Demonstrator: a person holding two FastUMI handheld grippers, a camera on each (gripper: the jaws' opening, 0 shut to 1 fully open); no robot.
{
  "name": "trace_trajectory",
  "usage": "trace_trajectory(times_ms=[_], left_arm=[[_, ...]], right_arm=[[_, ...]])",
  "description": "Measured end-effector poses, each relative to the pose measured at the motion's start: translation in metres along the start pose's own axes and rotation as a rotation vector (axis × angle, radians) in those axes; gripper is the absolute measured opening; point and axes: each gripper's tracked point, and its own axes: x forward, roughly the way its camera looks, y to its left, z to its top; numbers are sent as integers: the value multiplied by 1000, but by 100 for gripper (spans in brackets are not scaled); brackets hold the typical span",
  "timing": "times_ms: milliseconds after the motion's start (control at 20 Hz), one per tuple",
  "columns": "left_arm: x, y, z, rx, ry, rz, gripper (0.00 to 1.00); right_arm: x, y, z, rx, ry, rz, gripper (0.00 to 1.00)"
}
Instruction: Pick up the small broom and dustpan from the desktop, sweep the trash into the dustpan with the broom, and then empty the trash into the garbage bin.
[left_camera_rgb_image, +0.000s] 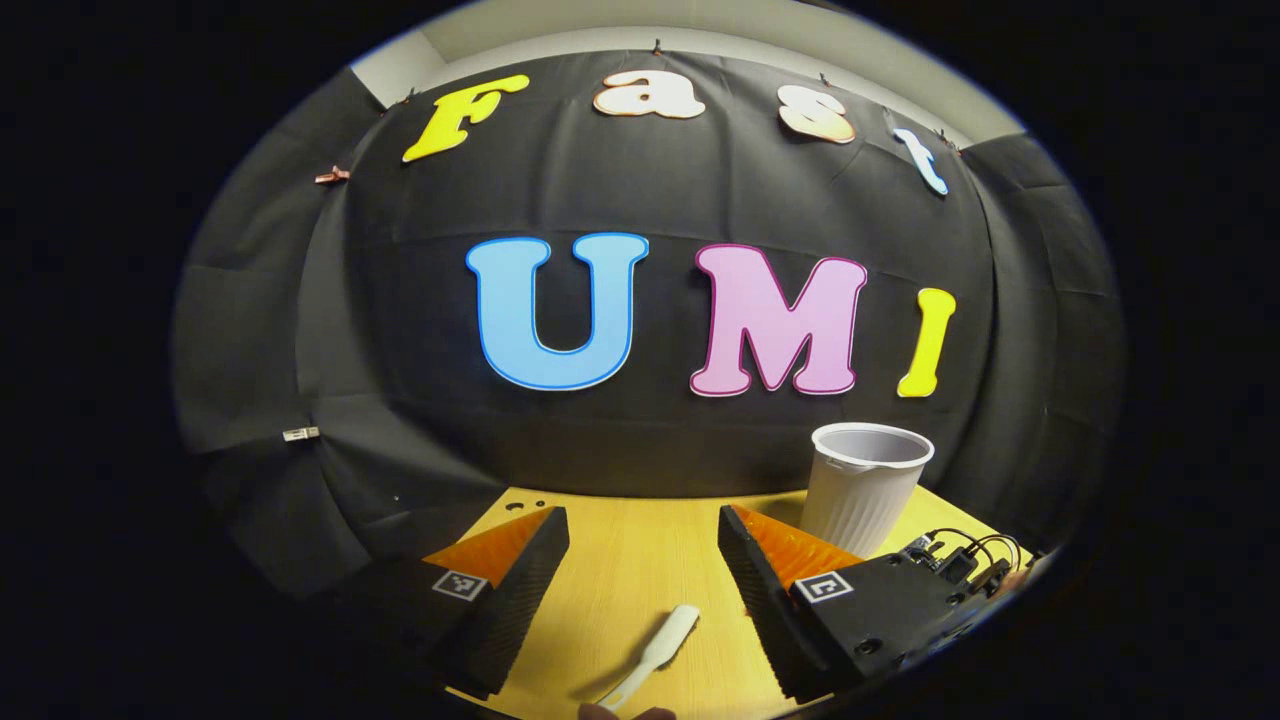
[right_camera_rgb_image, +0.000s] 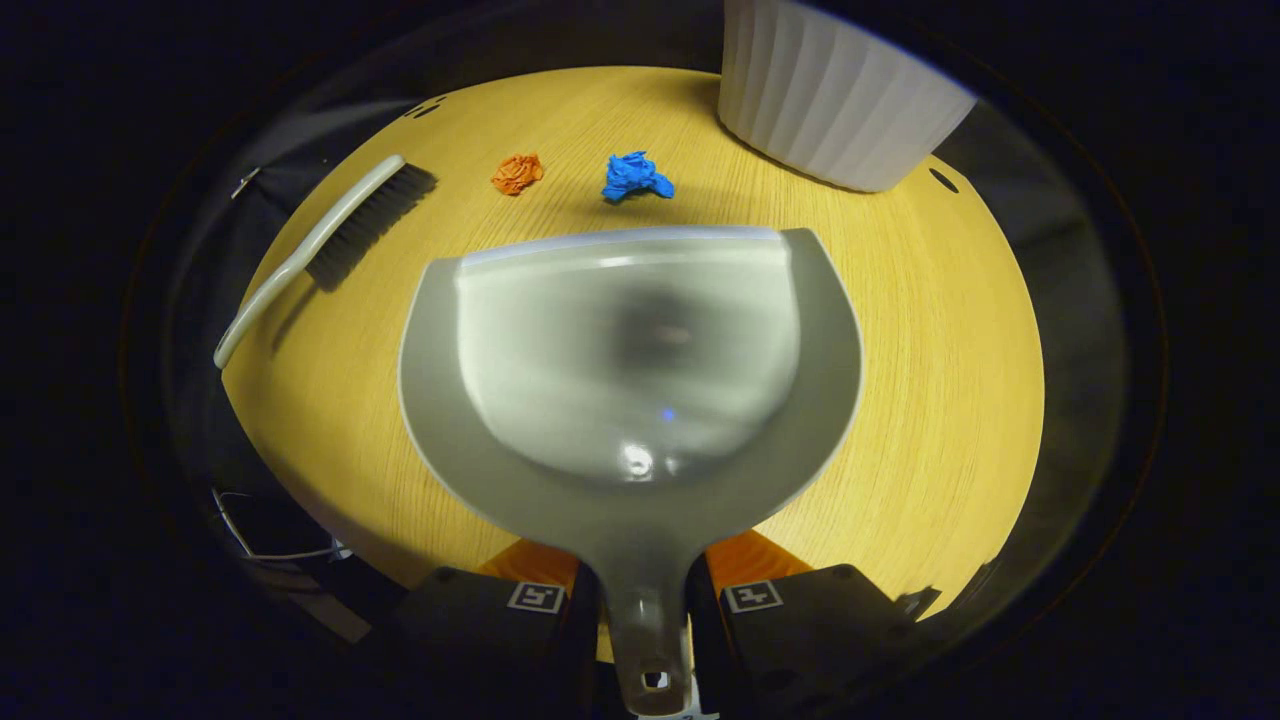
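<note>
Two fingers of left gripper (left_camera_rgb_image: 643, 545) spread wide, nothing between them, above wooden desktop (left_camera_rgb_image: 630, 570). Broom (left_camera_rgb_image: 655, 655) handle lies near, below gap, not touched; brush end cut off at bottom edge. White ribbed garbage bin (left_camera_rgb_image: 865, 487) stands far right.

Right gripper view: right gripper (right_camera_rgb_image: 645, 600) clenched on dustpan (right_camera_rgb_image: 630, 360) handle, fingertips hidden under pan. Broom (right_camera_rgb_image: 320, 245) lies far left on desktop (right_camera_rgb_image: 940, 380). Orange trash (right_camera_rgb_image: 517, 173) and blue trash (right_camera_rgb_image: 635, 177) beyond pan lip, apart from it. Bin (right_camera_rgb_image: 835, 95) top cut off, far right.

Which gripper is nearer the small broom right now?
Left. The left gripper hovers open with the broom handle lying on the desk between its jaws. The right gripper is shut on the dustpan handle, the broom lying off to its left.
</note>
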Motion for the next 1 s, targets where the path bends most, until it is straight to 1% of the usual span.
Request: trace_trajectory(times_ms=[100,150,200,250,300,350,400,450,600,700,750,800,850,900,950,1000], left_arm=[[7,6,-13,-12,37,-4,96],[9,9,-20,-13,51,-4,96],[13,12,-26,-8,67,-10,96],[17,12,-36,6,96,-25,96],[20,12,-47,26,128,-45,96],[22,12,-60,49,165,-69,96],[23,11,-73,70,211,-101,96],[25,10,-90,94,263,-127,96],[26,9,-143,176,444,-207,95],[29,15,-181,237,578,-235,95],[30,18,-201,258,648,-250,94],[31,17,-216,260,708,-271,94],[30,15,-232,256,767,-284,94],[30,14,-244,245,825,-300,93],[33,15,-260,234,884,-304,91],[35,17,-269,234,929,-303,91]], right_arm=[[1,1,1,-22,-22,7,42],[1,1,5,-36,-49,8,39],[-2,1,6,-45,-69,14,38],[-1,1,5,-59,-75,18,33],[-2,0,4,-77,-84,18,36],[-5,0,5,-96,-98,18,36],[-9,1,6,-117,-115,21,40],[-13,0,9,-141,-131,19,36],[-28,-2,8,-175,-161,19,36],[-35,-4,5,-165,-167,25,35],[-37,-6,4,-162,-168,22,39],[-38,-9,3,-161,-169,18,35],[-39,-11,2,-156,-169,16,40],[-41,-12,-1,-149,-168,15,31],[-42,-14,-2,-141,-169,15,39],[-43,-16,-3,-135,-170,13,31]])
